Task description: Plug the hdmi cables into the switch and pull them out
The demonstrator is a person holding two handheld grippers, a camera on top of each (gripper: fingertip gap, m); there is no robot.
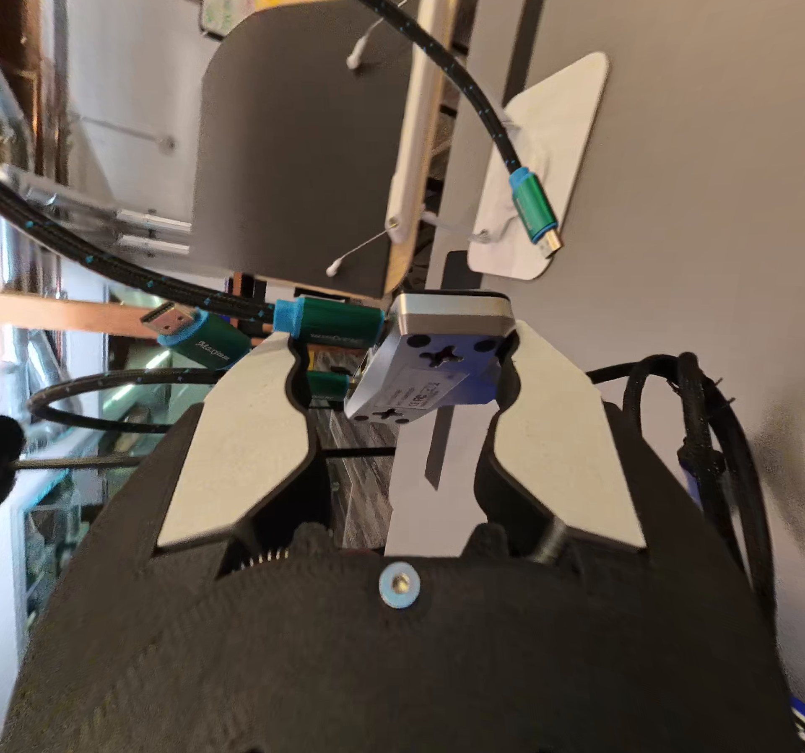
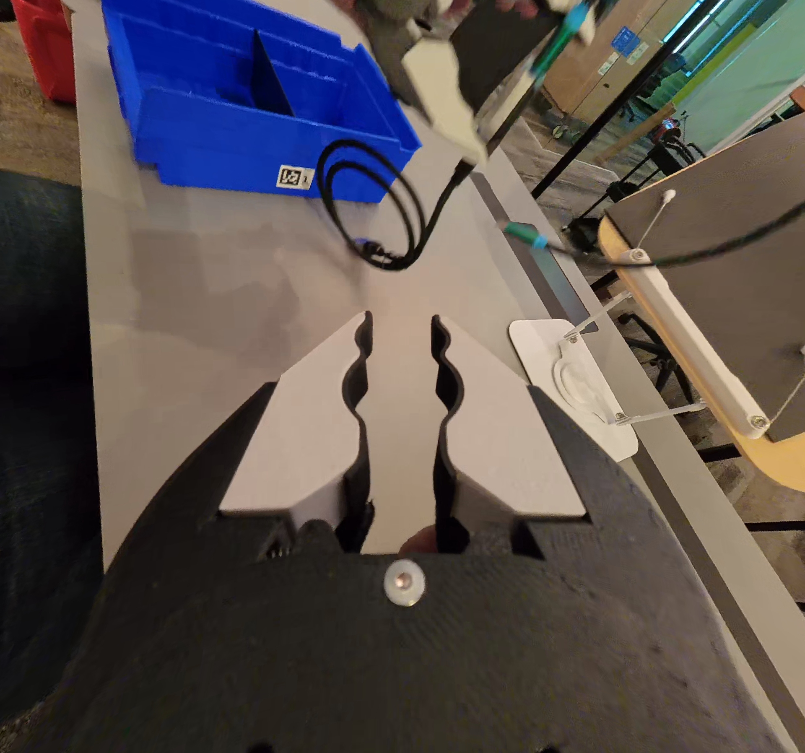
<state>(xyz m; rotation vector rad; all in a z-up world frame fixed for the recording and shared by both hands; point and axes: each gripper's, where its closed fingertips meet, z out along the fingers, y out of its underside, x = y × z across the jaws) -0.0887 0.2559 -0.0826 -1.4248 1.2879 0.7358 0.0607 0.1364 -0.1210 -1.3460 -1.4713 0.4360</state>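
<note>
The left claw (image 1: 403,355) is pinching a small silver metal switch box (image 1: 429,357), its labelled underside facing the camera, held up off the grey table (image 1: 653,78). Two green-shelled HDMI plugs on black braided cables are sitting in the box's left side: an upper plug (image 1: 335,322) and a lower plug (image 1: 329,383). Just left of them, a loose green HDMI plug (image 1: 196,333) is hanging free, gold tip showing. Farther right, another green plug (image 1: 533,211) is dangling over a white flat plate (image 1: 566,122) lying on the table. The right claw (image 2: 401,331) is spread and gripping nothing, hovering over the table, with a coiled black cable (image 2: 370,209) and a blue plastic bin (image 2: 244,91) beyond it.
</note>
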